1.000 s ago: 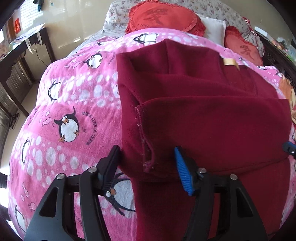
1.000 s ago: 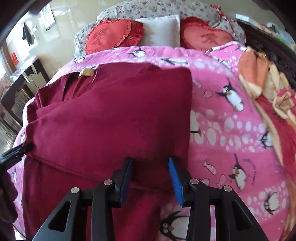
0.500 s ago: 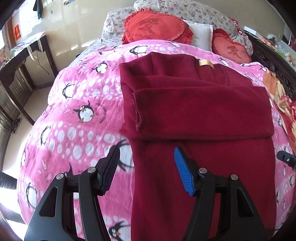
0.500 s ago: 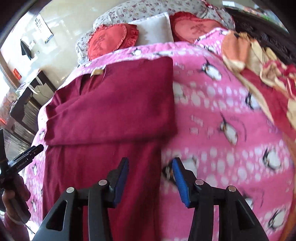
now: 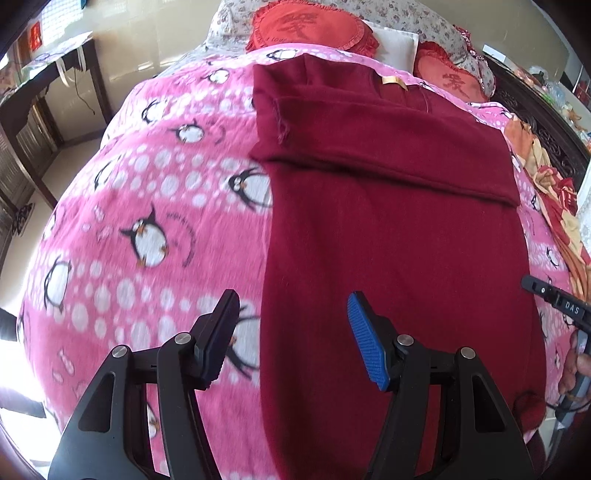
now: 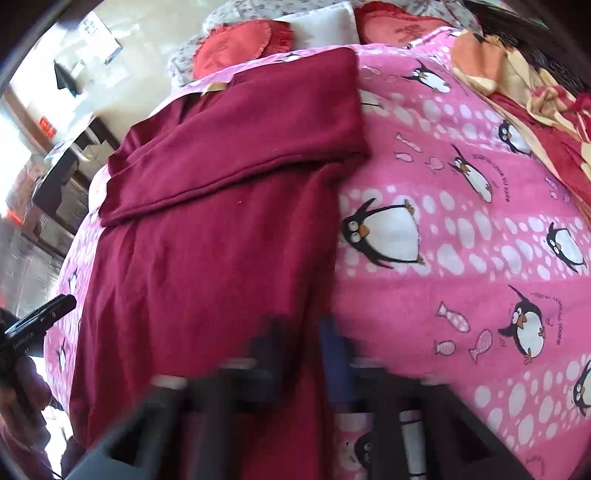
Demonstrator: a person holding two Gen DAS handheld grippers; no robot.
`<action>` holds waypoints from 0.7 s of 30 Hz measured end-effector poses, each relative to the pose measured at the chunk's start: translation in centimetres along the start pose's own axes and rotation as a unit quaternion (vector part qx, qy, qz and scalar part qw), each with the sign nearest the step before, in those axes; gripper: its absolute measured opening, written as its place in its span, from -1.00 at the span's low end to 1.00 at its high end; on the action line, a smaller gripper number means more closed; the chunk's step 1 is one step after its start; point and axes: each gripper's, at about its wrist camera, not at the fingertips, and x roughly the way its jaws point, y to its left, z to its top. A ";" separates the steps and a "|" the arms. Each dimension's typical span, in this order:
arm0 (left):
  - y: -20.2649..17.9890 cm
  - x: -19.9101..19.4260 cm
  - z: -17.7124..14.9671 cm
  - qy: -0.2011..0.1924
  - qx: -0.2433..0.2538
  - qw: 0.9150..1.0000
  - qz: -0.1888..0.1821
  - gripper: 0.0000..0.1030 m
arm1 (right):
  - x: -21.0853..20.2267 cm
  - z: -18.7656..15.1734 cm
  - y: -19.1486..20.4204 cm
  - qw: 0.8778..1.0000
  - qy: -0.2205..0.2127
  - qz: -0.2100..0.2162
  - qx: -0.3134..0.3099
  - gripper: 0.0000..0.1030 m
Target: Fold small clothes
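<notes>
A dark red garment [image 5: 388,240] [image 6: 221,258] lies flat on the pink penguin blanket [image 5: 147,192] [image 6: 461,221]. Its top part is folded down in a band, with a tan label [image 5: 393,80] at the collar. My left gripper [image 5: 291,299] hovers open over the garment's lower left edge, nothing between its fingers. My right gripper [image 6: 301,328] is blurred over the lower right edge. Its jaws are closing with a narrow gap left, and the cloth lies flat beneath them. Each gripper's tip also shows at the rim of the other view.
Red round cushions [image 5: 310,26] [image 6: 236,40] and a white pillow [image 6: 321,26] lie at the head of the bed. A dark desk [image 5: 44,85] stands left of the bed. A crumpled orange and red quilt [image 6: 524,92] lies along the right side.
Both grippers have drawn back from the folded band toward the garment's lower end. The right gripper's jaws have narrowed. The left gripper's opening is unchanged.
</notes>
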 end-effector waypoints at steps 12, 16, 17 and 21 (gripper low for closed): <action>2.6 -2.0 -4.1 0.023 -0.036 0.999 -0.026 0.19 | -5.1 -3.1 -0.2 0.996 0.015 0.084 0.000 -0.38; 2.8 -1.8 -5.3 0.048 -0.045 0.997 -0.043 0.19 | -5.9 -6.7 2.6 0.988 0.063 0.121 -0.077 -0.24; 2.8 -1.9 -5.6 0.055 -0.042 0.996 -0.049 0.19 | -5.5 -7.9 3.1 0.983 0.097 0.118 -0.100 -0.24; 2.5 -2.9 -7.0 0.056 -0.023 0.997 -0.046 0.19 | -6.9 -11.2 2.4 0.978 0.125 0.102 -0.133 -0.24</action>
